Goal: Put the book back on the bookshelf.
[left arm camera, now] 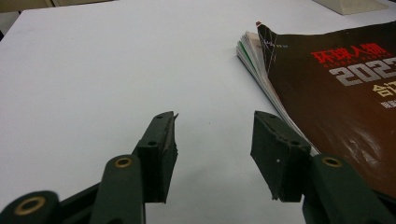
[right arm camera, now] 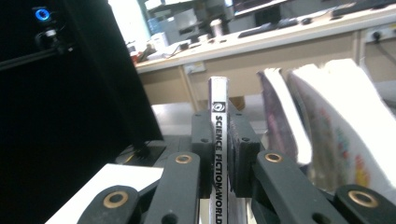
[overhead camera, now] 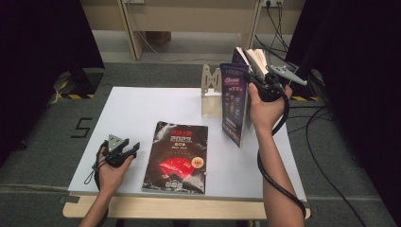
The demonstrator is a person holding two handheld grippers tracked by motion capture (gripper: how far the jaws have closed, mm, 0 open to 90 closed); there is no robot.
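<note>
1. The left gripper point(overhead camera: 124, 150) rests on the table point(overhead camera: 132, 111) near its left front corner, its jaws apart with nothing between them. In the left gripper view the fingers point(left arm camera: 161, 149) stand released over bare white surface, just beside the page edges of the black magazine point(left arm camera: 345, 98).

2. The black magazine point(overhead camera: 177, 156) lies flat at the front middle, cover up, with red and white print on black. Its near corner curls up a little and the pages fan loosely. It looks untouched, so it is probably what is left to deal with.

3. Behind it, at the far middle, a wooden stand point(overhead camera: 211, 92) sits upright on the table.

4. To the right, the right gripper point(overhead camera: 257, 80) is clamped on the purple magazine point(overhead camera: 235, 101), which hangs upright beside the stand, its lower corner at or just above the table. The right gripper view shows the pads tight on the white spine point(right arm camera: 218, 140), printed "SCIENCE FICTION WORLD", with loose pages splaying open to the right.

5. Judged from this, the work is partway: one magazine is lifted and appears headed for the stand but is not yet set in it, and the other waits flat.

6. The purple magazine is thin and floppy, with a glossy cover.
</note>
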